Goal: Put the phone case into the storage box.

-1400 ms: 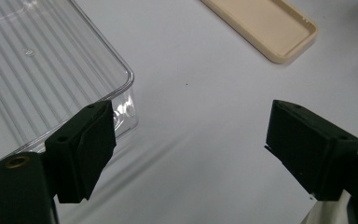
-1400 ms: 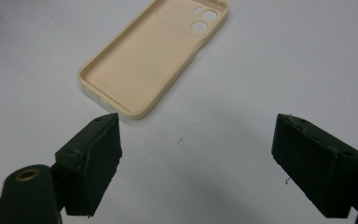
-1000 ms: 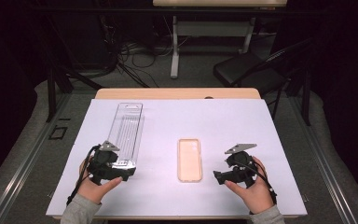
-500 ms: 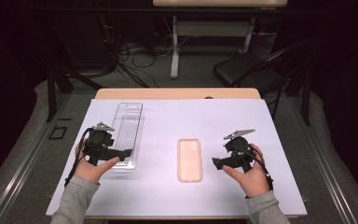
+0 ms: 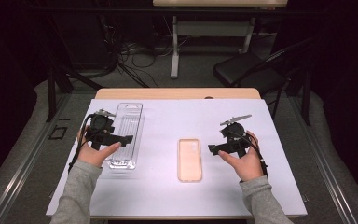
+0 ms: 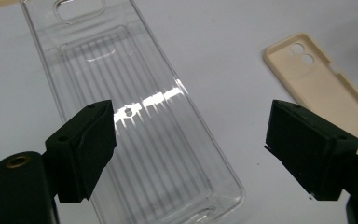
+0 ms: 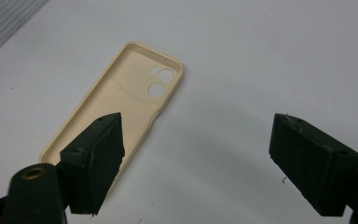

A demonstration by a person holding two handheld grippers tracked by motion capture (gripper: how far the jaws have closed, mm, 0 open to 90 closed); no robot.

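A clear plastic package shell (image 5: 129, 116) lies lengthwise at the left of the white sheet (image 5: 168, 196). A beige phone case (image 5: 189, 160) lies hollow side up in the middle, camera holes at the far end. My left gripper (image 5: 127, 138) hovers open over the shell's near half, its jaws pointing right. In the left gripper view the shell (image 6: 144, 140) sits under the open left gripper (image 6: 191, 149), with the case (image 6: 321, 88) beyond. My right gripper (image 5: 212, 148) is open just right of the case (image 7: 126, 102); its jaws have just closed a little, with nothing between them (image 7: 196, 158).
The white sheet covers a wooden table whose far edge (image 5: 177, 93) shows. A folding chair (image 5: 247, 70), desk legs and cables stand on the floor beyond. A corner of the clear shell (image 7: 4, 18) appears in the right gripper view.
Both hands have moved away from the near table edge and risen slightly. The left gripper now sits over the clear shell, and the right gripper is beside the case's far half.
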